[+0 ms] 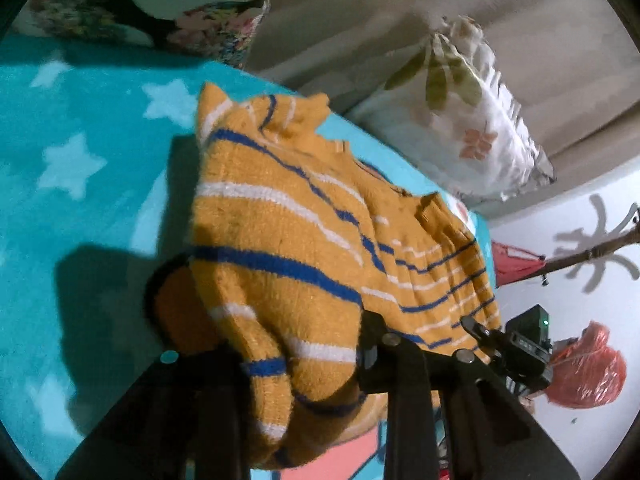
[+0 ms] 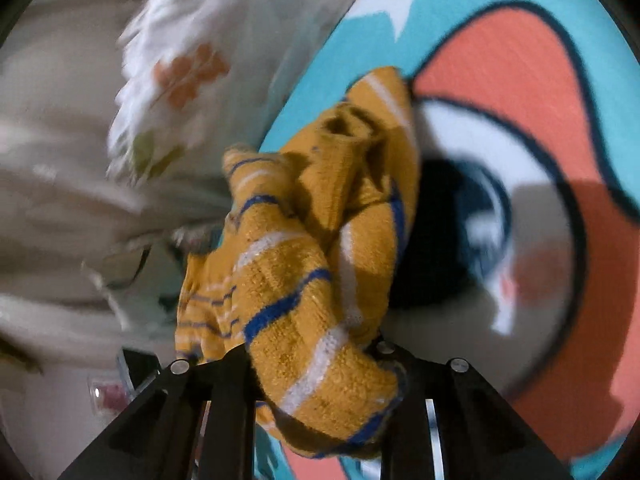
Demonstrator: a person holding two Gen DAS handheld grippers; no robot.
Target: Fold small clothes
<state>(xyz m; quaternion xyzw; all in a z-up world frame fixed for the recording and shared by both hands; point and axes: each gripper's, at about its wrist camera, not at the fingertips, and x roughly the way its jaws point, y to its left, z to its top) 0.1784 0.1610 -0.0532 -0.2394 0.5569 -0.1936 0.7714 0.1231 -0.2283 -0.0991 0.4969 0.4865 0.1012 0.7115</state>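
Left wrist view: left tool [image 1: 304, 364] is clamped on a bunched edge of the mustard-yellow knit sweater w/ blue & white stripes [image 1: 304, 248]. Sweater hangs lifted, stretched across to the right tool [image 1: 480, 334], whose black body shows at lower right, over the teal star-print blanket [image 1: 72, 152] on the bed. White leaf-print pillow [image 1: 460, 120] lies beyond, against the beige wall.

Right wrist view: right tool [image 2: 316, 364] grips another wad of the sweater [image 2: 312, 248], fabric crumpled btwn its fingers, above the blanket's [image 2: 500, 80] orange & white cartoon patch. Frame is blurred.
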